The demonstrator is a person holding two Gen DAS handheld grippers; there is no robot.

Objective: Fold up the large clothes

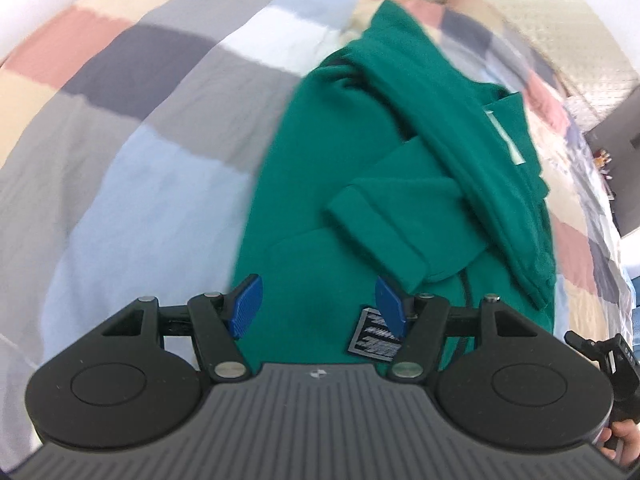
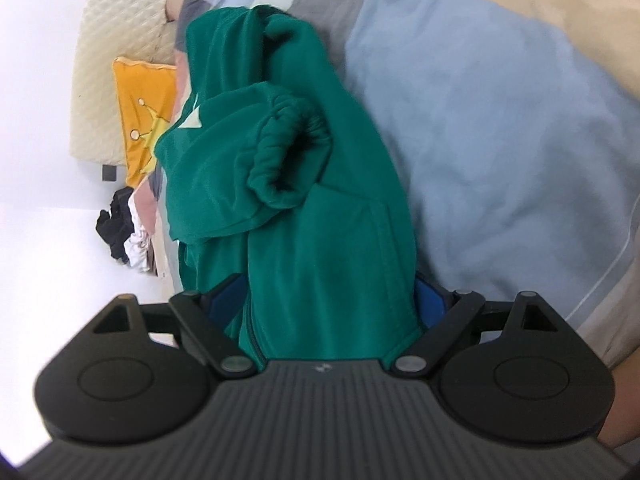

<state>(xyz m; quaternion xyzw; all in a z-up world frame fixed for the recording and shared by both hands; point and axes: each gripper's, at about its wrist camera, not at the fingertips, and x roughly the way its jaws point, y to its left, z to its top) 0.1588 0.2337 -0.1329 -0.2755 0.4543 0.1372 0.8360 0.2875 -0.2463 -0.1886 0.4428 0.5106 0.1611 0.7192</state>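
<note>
Two grippers were in my hands over the bed. My left gripper [image 1: 319,307] stood with its blue pads [image 1: 246,306] spread wide and gripping nothing, poised above the near edge of the green fleece hooded sweatshirt [image 1: 380,184], which lay partly folded on the checked patchwork bedspread [image 1: 132,152] with a cuffed sleeve [image 1: 384,216] across its body and a small black patch [image 1: 374,334] near my right pad. My right gripper [image 2: 332,308] had green fabric [image 2: 320,216] bunched between its fingers, though whether they pinched it I could not tell. Far left, a yellow cushion [image 2: 140,112] leaned at the cream quilted headboard [image 2: 104,40].
</note>
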